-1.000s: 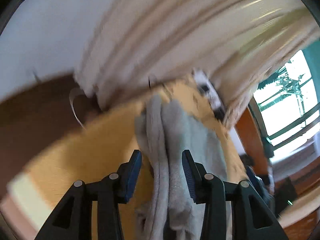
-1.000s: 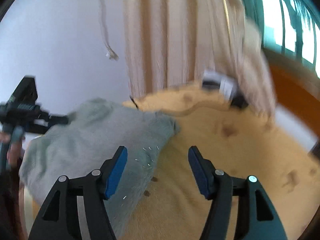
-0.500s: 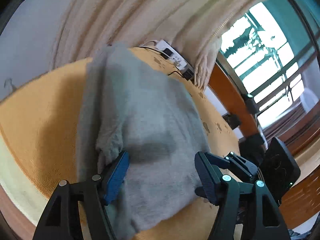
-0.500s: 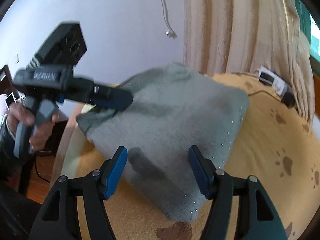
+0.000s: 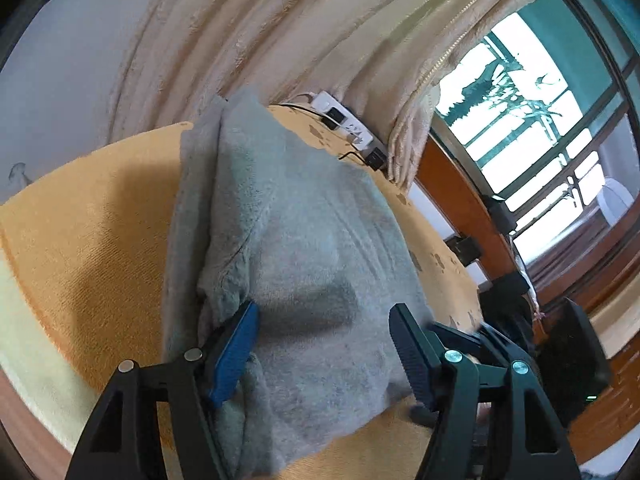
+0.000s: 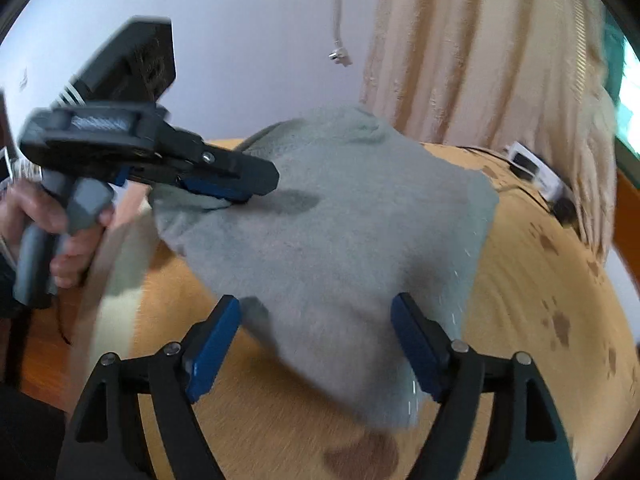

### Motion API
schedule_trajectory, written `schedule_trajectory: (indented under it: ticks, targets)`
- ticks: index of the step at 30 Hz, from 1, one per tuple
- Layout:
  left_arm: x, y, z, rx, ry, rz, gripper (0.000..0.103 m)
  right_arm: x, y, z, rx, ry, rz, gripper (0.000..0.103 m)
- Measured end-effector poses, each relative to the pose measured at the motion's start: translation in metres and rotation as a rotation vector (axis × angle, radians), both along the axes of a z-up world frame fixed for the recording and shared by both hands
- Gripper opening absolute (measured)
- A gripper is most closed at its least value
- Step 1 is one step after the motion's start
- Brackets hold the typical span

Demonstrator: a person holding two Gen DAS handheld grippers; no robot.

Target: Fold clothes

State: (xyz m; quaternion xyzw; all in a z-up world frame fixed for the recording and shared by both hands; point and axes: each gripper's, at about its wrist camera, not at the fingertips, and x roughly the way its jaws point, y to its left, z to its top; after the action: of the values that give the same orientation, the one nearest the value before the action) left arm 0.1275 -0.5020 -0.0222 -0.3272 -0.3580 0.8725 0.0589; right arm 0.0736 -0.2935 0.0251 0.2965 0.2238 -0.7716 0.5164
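Lying folded on the orange blanket, the grey garment sat before the curtain. Left tongs gaped over its near edge, gripping nothing; right tongs, jaws just widened, straddled its corner, also empty.

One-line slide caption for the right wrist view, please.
Folded grey garment lies on the orange blanket; right gripper open over it, left gripper at its far corner.

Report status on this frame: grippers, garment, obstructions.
Left gripper open over grey garment, jaws just widened. Right gripper open, just widened, nothing clamped. Garment folded on orange blanket. Power strip at far edge, clear.
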Motion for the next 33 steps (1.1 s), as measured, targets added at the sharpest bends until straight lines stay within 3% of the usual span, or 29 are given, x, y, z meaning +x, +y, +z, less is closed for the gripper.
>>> schedule_trajectory:
  ticks: [2,5,10,15,17,19,23,25,28,33]
  targets:
    - [0.004,0.009,0.012,-0.034,-0.008,0.029,0.07,0.003,0.03,0.017,-0.078,-0.014,-0.069,0.082]
    - [0.01,0.035,0.039,-0.061,0.055,0.011,0.07,0.001,0.092,0.037,-0.16,-0.013,-0.219,0.083]
    - [-0.007,0.123,0.085,-0.119,0.142,-0.158,0.071,-0.007,0.21,0.039,-0.141,-0.004,-0.517,0.086]
    - [-0.044,0.224,0.098,-0.114,0.139,-0.354,0.074,0.001,0.322,0.03,-0.17,-0.033,-0.772,0.094]
    - [-0.06,0.264,0.099,-0.127,0.115,-0.412,0.074,0.004,0.358,0.027,-0.196,-0.05,-0.847,0.103]
    - [-0.076,0.302,0.097,-0.14,0.106,-0.466,0.074,0.007,0.377,0.025,-0.194,-0.049,-0.877,0.103]
    - [-0.097,0.355,0.09,-0.207,0.082,-0.484,0.074,0.012,0.413,0.021,-0.186,-0.046,-0.931,0.103]
    - [-0.108,0.377,0.086,-0.307,0.07,-0.454,0.074,0.009,0.417,0.019,-0.164,-0.043,-0.932,0.103]
    - [-0.125,0.39,0.073,-0.373,0.038,-0.424,0.074,0.007,0.428,0.011,-0.151,-0.053,-0.952,0.103]
    - [-0.14,0.387,0.049,-0.415,0.001,-0.351,0.074,-0.002,0.43,0.001,-0.131,-0.098,-0.971,0.103]
